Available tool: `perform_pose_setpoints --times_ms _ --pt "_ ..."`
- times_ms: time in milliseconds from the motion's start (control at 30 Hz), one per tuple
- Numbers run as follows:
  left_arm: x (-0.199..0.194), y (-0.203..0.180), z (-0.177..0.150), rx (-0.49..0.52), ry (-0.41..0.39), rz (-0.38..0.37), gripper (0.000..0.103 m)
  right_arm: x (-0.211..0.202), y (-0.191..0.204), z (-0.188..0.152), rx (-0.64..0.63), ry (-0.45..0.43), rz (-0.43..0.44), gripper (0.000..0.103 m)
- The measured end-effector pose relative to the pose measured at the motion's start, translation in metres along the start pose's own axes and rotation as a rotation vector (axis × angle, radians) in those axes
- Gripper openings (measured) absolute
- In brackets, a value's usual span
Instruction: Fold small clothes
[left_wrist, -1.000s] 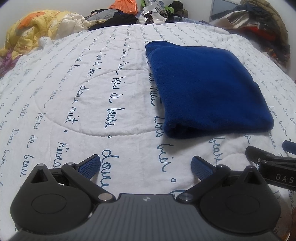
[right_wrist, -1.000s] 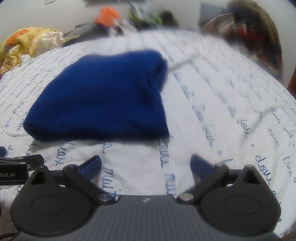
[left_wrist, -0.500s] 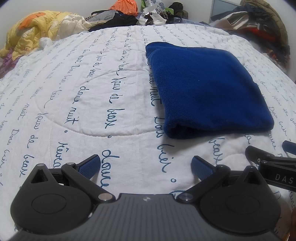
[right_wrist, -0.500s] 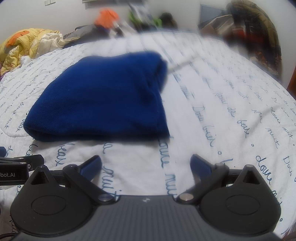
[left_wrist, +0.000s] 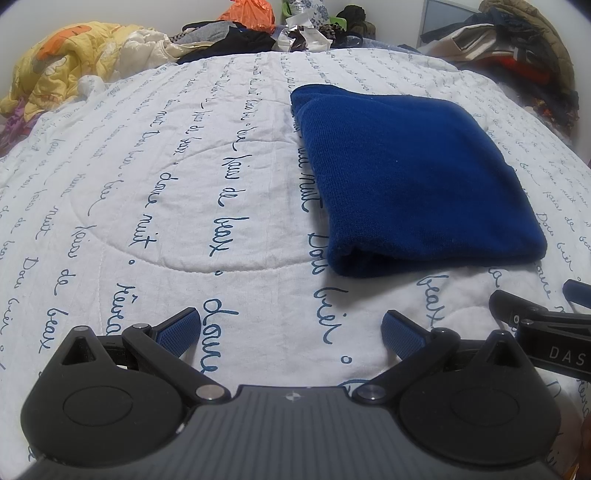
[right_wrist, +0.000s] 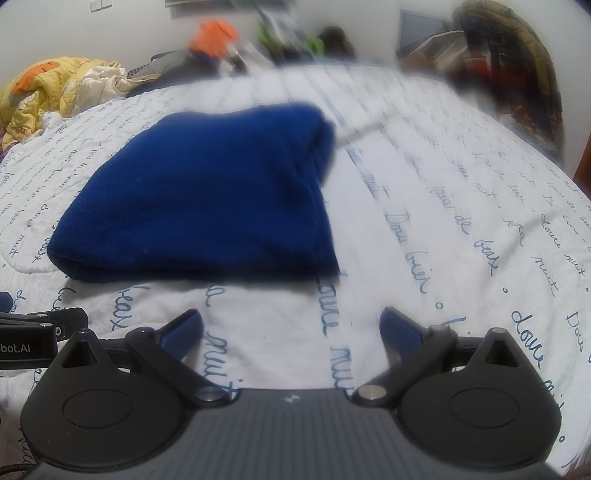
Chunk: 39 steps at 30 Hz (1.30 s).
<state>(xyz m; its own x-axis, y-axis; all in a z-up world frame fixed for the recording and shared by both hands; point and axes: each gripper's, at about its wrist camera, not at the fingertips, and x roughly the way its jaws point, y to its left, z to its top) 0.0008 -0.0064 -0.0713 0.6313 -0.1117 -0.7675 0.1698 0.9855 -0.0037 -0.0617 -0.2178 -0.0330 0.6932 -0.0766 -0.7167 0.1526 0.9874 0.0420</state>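
Observation:
A dark blue garment (left_wrist: 413, 177) lies folded into a flat rectangle on the white quilt with blue script (left_wrist: 147, 206). It also shows in the right wrist view (right_wrist: 207, 199), left of centre. My left gripper (left_wrist: 291, 328) is open and empty, low over the quilt, short of the garment's near left corner. My right gripper (right_wrist: 291, 328) is open and empty, just short of the garment's near right corner. The right gripper's finger shows at the right edge of the left wrist view (left_wrist: 532, 317).
A yellow and orange blanket (left_wrist: 62, 62) is bunched at the far left. Mixed clothes and bags (left_wrist: 280, 26) line the far edge of the bed. A pile of dark coats (left_wrist: 524, 48) is heaped at the far right.

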Motion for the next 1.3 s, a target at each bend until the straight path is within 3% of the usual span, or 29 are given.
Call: perform_pose_setpoints --times_ms 1300 --pt "0.0008 0.0033 0.0059 -0.017 0.03 0.002 0.103 -0.0007 -0.0046 0.007 -0.001 0.021 0.037 0.103"
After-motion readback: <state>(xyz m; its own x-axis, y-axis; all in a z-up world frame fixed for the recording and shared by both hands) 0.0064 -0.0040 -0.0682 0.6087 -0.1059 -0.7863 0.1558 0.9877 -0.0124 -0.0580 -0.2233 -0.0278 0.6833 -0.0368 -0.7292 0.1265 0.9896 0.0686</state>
